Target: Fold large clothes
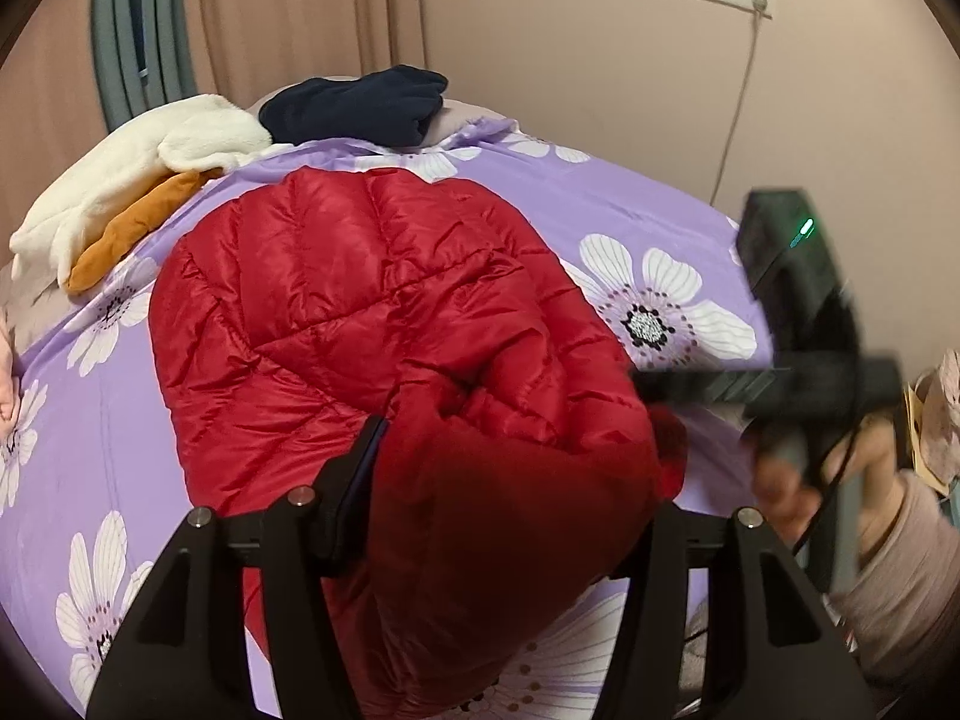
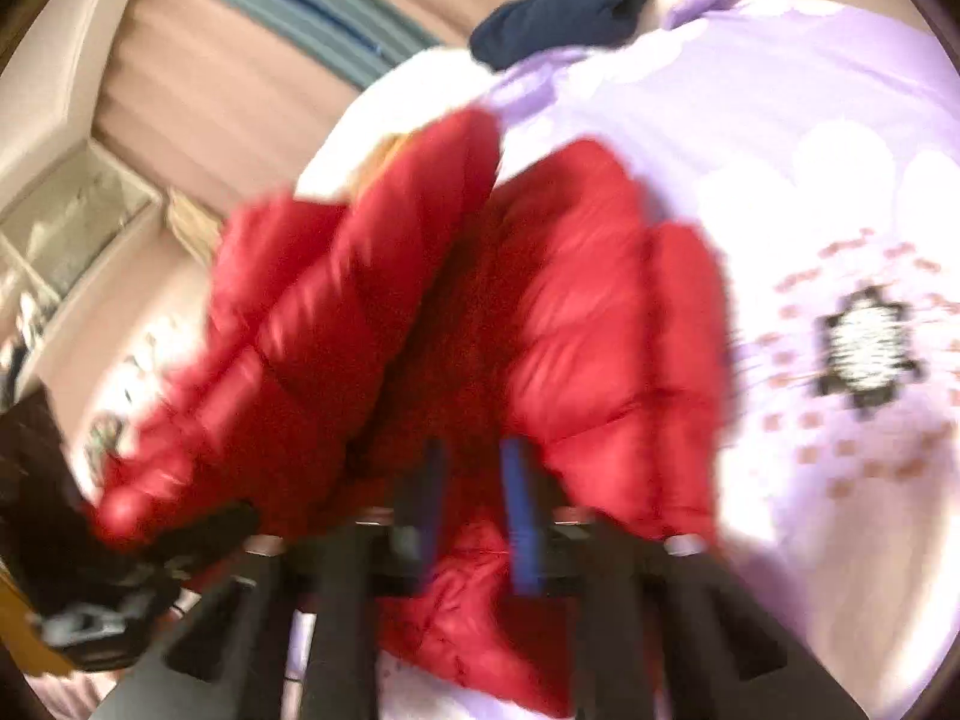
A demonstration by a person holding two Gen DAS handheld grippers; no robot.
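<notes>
Left tongs clench the red puffer jacket fold on the bed, right tongs released around fabric; lay the fold flat, edges aligned.

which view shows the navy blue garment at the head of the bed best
The left wrist view: the navy blue garment sits sharp and whole beside a white fleece. The right wrist view shows it too, but blurred and at the frame's top edge.
</notes>
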